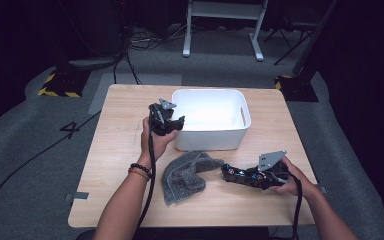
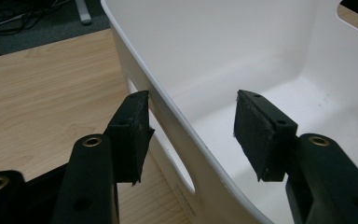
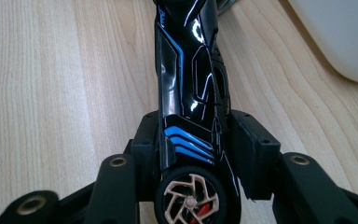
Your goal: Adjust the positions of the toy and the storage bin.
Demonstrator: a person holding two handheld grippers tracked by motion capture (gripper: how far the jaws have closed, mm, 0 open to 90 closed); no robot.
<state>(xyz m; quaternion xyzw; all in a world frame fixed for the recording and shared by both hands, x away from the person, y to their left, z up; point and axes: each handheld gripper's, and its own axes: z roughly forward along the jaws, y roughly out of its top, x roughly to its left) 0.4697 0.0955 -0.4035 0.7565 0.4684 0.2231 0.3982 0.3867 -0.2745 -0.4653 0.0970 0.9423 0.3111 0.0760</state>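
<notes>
Left tool (image 1: 179,122): sitting at centre left of the high view, at the left wall of the white bin (image 1: 240,131). In the left gripper view its jaws are straddling that wall (image 2: 182,135), one pad outside over the desk (image 2: 37,107), one inside over the bin floor. The pads are standing part open with a gap on each side, not yet pressing. My reading is that it is being set there to steady or shift the bin.

Cloth (image 1: 187,175): lying crumpled at lower centre of the high view, just in front of the bin and between the two hands, apart from both tools. It is probably waiting its turn.

Bin: standing upright in the upper middle of the desk, looking empty inside, with a handle slot (image 2: 175,170) just under the left tool.

Toy car (image 1: 240,175): being held at lower right of the high view, just above or on the desk, to the right of the cloth.

Right tool (image 1: 252,176): closed on the car's sides near one wheel (image 3: 191,198), pads pressing the black and blue body (image 3: 186,84). Gripping across the narrow width is likely keeping it from twisting.

Car's direction: its long axis is running roughly level, left to right in the high view, the free end pointing left toward the cloth. In the right gripper view it is stretching straight away up the frame. I cannot tell front from rear.
</notes>
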